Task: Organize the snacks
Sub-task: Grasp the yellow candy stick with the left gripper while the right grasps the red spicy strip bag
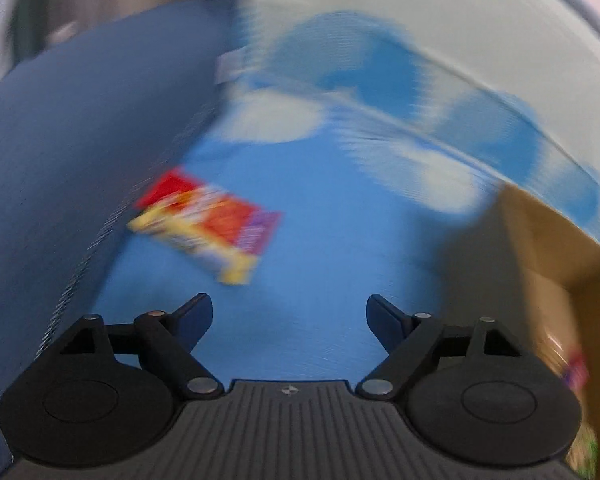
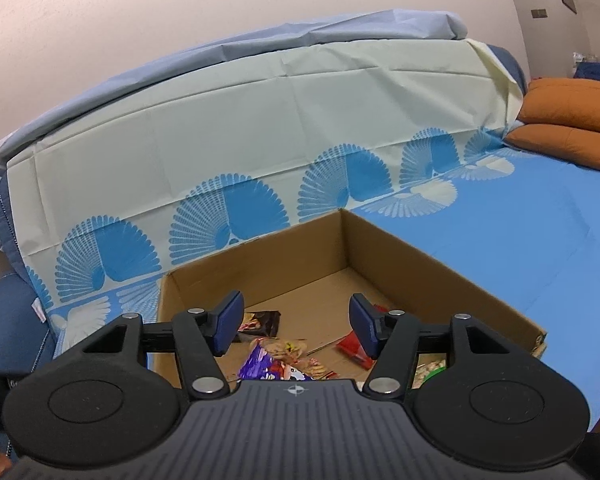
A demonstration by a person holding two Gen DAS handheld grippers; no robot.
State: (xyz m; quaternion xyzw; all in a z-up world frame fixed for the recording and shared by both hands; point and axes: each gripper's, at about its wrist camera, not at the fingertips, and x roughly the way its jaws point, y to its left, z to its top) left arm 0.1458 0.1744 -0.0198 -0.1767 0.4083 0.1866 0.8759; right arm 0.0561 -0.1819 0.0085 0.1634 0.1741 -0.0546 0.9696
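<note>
The left wrist view is blurred by motion. A red, yellow and purple snack packet (image 1: 209, 226) lies flat on the blue cloth, up and left of my left gripper (image 1: 288, 318), which is open with nothing between its fingers. The cardboard box (image 1: 548, 256) shows at the right edge. In the right wrist view my right gripper (image 2: 295, 326) hangs open over the near side of the cardboard box (image 2: 432, 264), empty. Below it in the box lie a purple packet (image 2: 261, 366), a dark packet (image 2: 261, 322), a red packet (image 2: 352, 350) and other snacks.
The blue cloth with white fan prints (image 2: 532, 236) covers the seat, and its pale part (image 2: 259, 120) hangs over the backrest. Two orange cushions (image 2: 572, 124) sit at the far right. A dark blue armrest (image 1: 59, 160) rises left of the loose packet.
</note>
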